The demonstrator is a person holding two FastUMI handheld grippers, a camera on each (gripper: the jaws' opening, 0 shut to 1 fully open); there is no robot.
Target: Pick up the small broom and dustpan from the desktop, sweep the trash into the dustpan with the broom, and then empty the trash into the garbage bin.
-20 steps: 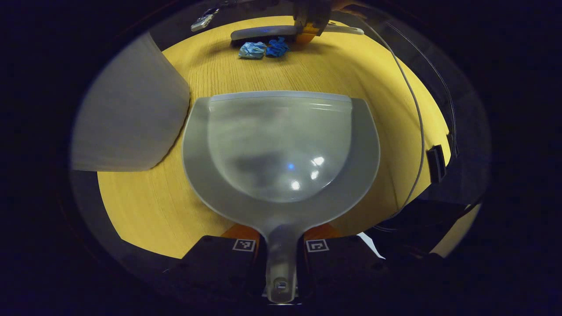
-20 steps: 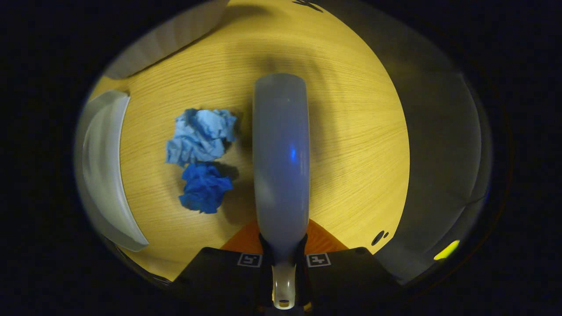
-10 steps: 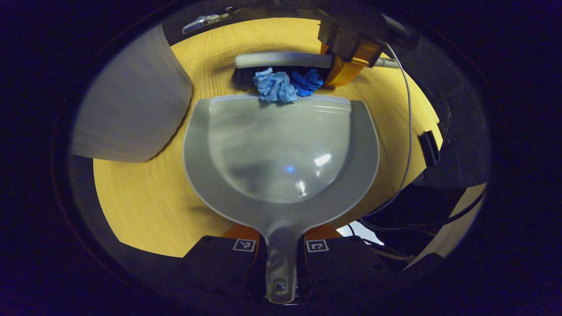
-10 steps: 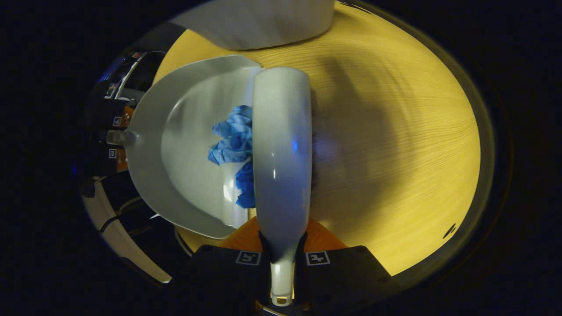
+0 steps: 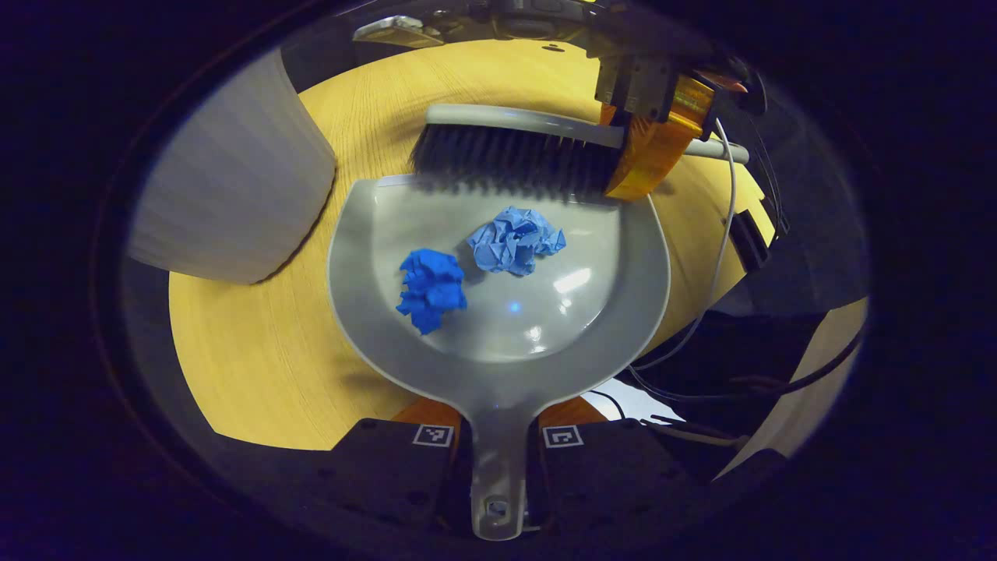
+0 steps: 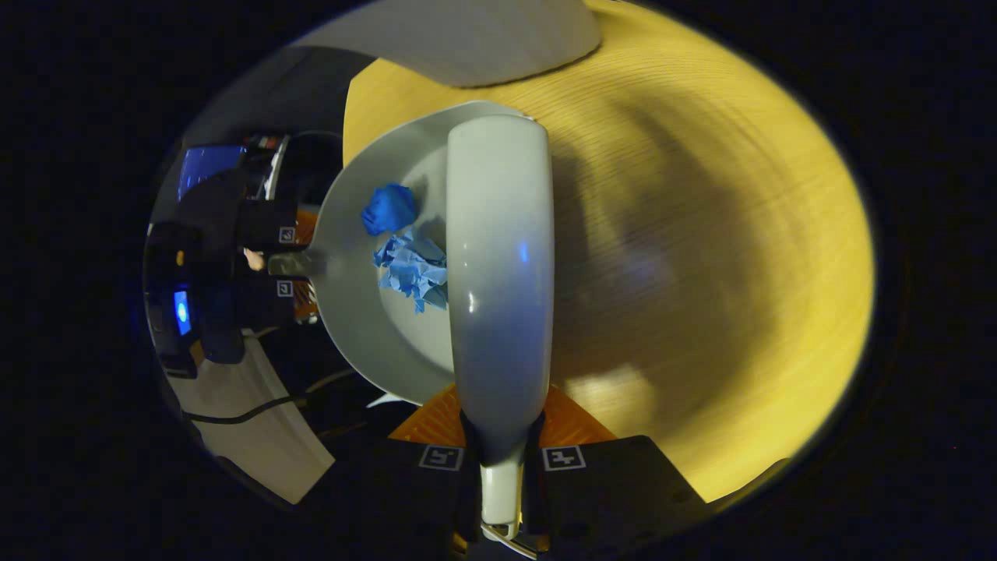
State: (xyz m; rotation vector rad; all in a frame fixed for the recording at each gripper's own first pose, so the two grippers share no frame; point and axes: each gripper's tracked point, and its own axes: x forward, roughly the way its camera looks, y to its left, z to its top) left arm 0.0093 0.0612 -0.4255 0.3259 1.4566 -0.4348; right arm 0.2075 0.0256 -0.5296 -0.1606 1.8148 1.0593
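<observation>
Two crumpled paper wads, one dark blue (image 5: pixel 431 288) and one pale blue (image 5: pixel 514 239), lie loose in the bowl of the grey dustpan (image 5: pixel 498 366), which sits on the yellow wooden desktop (image 5: pixel 257 351) with its handle clamped between the jaws of the left gripper (image 5: pixel 498 460). The right gripper (image 6: pixel 502 475) has its jaws closed on the handle of the small broom (image 5: pixel 514 152), whose dark bristles hang over the pan's front lip. Beside the pan, on its left in the left gripper view, stands the pale garbage bin (image 5: pixel 226 202), close by but apart. The risk now lies in the carry: neither wad is pinned, and both sit near the open lip, so a forward tilt or a jerk as the pan lifts could roll them back onto the desktop. Tipping short of the bin's rim would likewise spill them outside it, and a stray brush of the bristles could flick the paler wad out.
</observation>
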